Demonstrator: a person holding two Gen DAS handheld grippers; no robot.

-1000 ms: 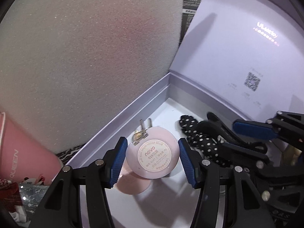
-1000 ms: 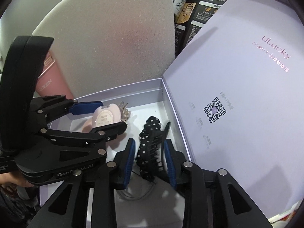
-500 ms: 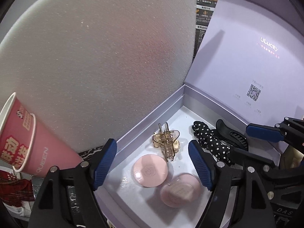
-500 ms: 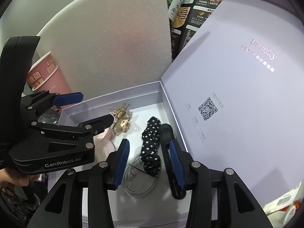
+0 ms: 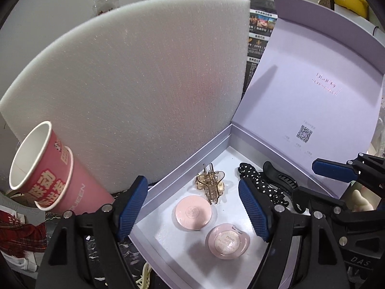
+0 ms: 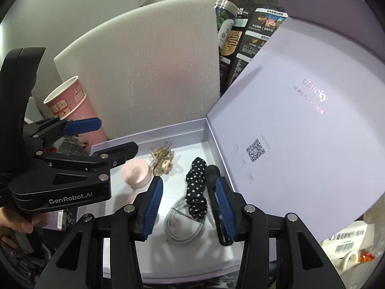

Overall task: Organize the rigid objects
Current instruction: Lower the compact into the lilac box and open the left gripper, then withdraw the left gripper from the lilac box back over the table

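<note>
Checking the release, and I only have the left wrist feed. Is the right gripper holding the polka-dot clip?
Observer: No. The right wrist view shows the right gripper open, with the polka-dot clip lying in the box below it.
Operator: Anything in the box I can't see?
Observer: A coiled grey cable, on the floor beside the clip.
Operator: Left gripper's handle?
Observer: A hand is wrapped around the grip below the left gripper.

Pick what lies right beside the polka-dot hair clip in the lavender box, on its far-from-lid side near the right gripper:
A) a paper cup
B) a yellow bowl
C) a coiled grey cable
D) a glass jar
C: the coiled grey cable lies on the box floor against the polka-dot hair clip.
</note>
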